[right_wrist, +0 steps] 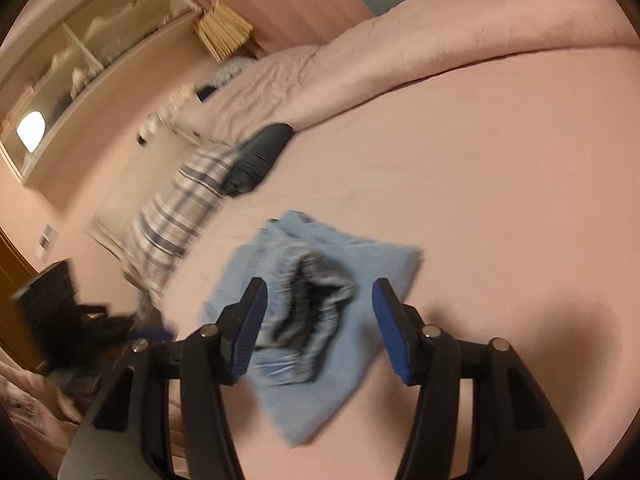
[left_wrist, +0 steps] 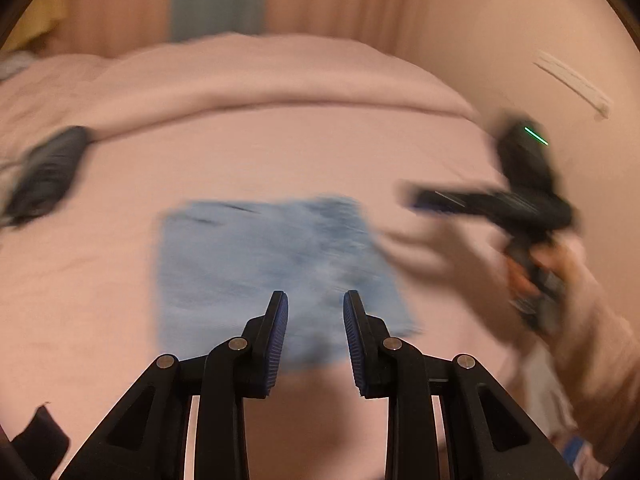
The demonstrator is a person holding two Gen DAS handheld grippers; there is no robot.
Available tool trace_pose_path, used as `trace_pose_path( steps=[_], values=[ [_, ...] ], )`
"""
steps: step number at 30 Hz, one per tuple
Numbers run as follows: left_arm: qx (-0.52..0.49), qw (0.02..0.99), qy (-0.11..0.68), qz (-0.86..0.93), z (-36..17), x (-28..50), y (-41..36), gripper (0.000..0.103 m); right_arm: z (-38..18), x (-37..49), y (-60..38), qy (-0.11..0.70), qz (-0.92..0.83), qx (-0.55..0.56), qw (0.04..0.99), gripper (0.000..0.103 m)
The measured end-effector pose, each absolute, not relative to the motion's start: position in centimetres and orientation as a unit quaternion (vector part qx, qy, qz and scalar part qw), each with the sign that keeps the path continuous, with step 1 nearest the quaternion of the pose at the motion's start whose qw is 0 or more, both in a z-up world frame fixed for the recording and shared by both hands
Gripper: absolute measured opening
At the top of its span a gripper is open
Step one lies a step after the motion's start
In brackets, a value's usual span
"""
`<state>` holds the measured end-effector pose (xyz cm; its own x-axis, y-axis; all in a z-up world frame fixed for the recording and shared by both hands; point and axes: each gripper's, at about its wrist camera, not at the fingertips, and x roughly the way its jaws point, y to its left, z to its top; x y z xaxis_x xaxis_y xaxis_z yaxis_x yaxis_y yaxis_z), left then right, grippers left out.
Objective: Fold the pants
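Observation:
Light blue jeans (left_wrist: 256, 264) lie folded into a compact rectangle on the pink bed sheet (left_wrist: 280, 160). My left gripper (left_wrist: 316, 300) is open and empty, held above the near edge of the pants. My right gripper (right_wrist: 320, 292) is open and empty above the pants (right_wrist: 360, 268), whose elastic waistband (right_wrist: 316, 300) shows on top of the fold. The right gripper also shows blurred at the right of the left wrist view (left_wrist: 492, 204), held in a hand, beside the pants. Both views are motion-blurred.
A folded dark garment (right_wrist: 260, 160) and a striped cloth (right_wrist: 180, 208) lie at the bed's left side. A rolled pink duvet (right_wrist: 440, 40) runs along the far side. A shelf (right_wrist: 80, 60) hangs on the wall. The other gripper (right_wrist: 80, 312) is at the left edge.

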<state>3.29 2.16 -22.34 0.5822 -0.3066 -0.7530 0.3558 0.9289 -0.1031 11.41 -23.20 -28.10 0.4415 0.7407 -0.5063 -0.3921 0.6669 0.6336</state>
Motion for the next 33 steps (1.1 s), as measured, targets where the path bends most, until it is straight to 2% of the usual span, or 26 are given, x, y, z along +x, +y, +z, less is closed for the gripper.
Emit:
trace_pose_path(
  steps=[3, 9, 10, 12, 17, 19, 21, 23, 24, 26, 28, 29, 31, 32, 33],
  values=[
    [0.025, 0.9, 0.412, -0.139, -22.5, 5.8, 6.2, 0.027, -28.7, 9.3, -21.1, 0.418, 0.354, 0.228, 0.805, 0.059],
    [0.006, 0.891, 0.431, -0.144, -24.1, 9.8, 7.3, 0.027, -30.4, 9.1, -17.0, 0.46, 0.337, 0.221, 0.791, 0.055],
    [-0.004, 0.889, 0.433, -0.15, -24.4, 10.5, 7.3, 0.027, -30.5, 9.4, -16.6, 0.468, 0.33, 0.216, 0.791, 0.052],
    [-0.01, 0.884, 0.441, -0.156, -25.0, 11.6, 6.9, 0.027, -31.0, 10.2, -15.8, 0.486, 0.313, 0.21, 0.789, 0.028],
    [0.002, 0.88, 0.439, -0.18, -24.5, 11.1, 4.2, 0.027, -29.4, 8.4, -16.7, 0.459, 0.326, 0.248, 0.789, 0.016],
    [0.014, 0.877, 0.445, -0.184, -25.0, 11.3, 3.8, 0.027, -30.4, 7.3, -17.7, 0.472, 0.331, 0.284, 0.766, 0.013],
    [0.021, 0.871, 0.455, -0.183, -25.8, 11.6, 3.4, 0.027, -32.9, 6.7, -18.0, 0.517, 0.298, 0.272, 0.755, 0.011],
    [0.027, 0.866, 0.464, -0.182, -26.4, 12.1, 3.0, 0.027, -34.9, 6.7, -18.1, 0.548, 0.278, 0.272, 0.74, 0.0],
    [0.03, 0.863, 0.469, -0.185, -26.6, 12.1, 2.6, 0.027, -35.1, 6.7, -18.2, 0.547, 0.279, 0.277, 0.739, 0.0],
    [0.043, 0.86, 0.474, -0.185, -27.1, 12.1, 2.0, 0.027, -34.4, 6.8, -18.3, 0.541, 0.28, 0.28, 0.742, 0.008],
    [0.049, 0.859, 0.473, -0.189, -27.2, 11.9, 1.4, 0.027, -33.2, 6.8, -18.9, 0.529, 0.284, 0.285, 0.747, 0.01],
    [0.048, 0.858, 0.473, -0.192, -27.3, 11.9, 1.4, 0.027, -32.5, 6.9, -19.2, 0.517, 0.289, 0.295, 0.75, 0.016],
    [0.049, 0.857, 0.473, -0.2, -27.5, 11.6, 1.0, 0.027, -31.6, 7.4, -20.2, 0.496, 0.284, 0.323, 0.754, 0.043],
    [0.051, 0.856, 0.473, -0.201, -27.6, 11.5, 1.0, 0.028, -31.4, 7.9, -20.6, 0.486, 0.28, 0.341, 0.754, 0.062],
    [0.057, 0.856, 0.474, -0.201, -27.8, 11.3, 0.6, 0.028, -31.4, 8.4, -20.9, 0.475, 0.278, 0.36, 0.753, 0.066]
  ],
)
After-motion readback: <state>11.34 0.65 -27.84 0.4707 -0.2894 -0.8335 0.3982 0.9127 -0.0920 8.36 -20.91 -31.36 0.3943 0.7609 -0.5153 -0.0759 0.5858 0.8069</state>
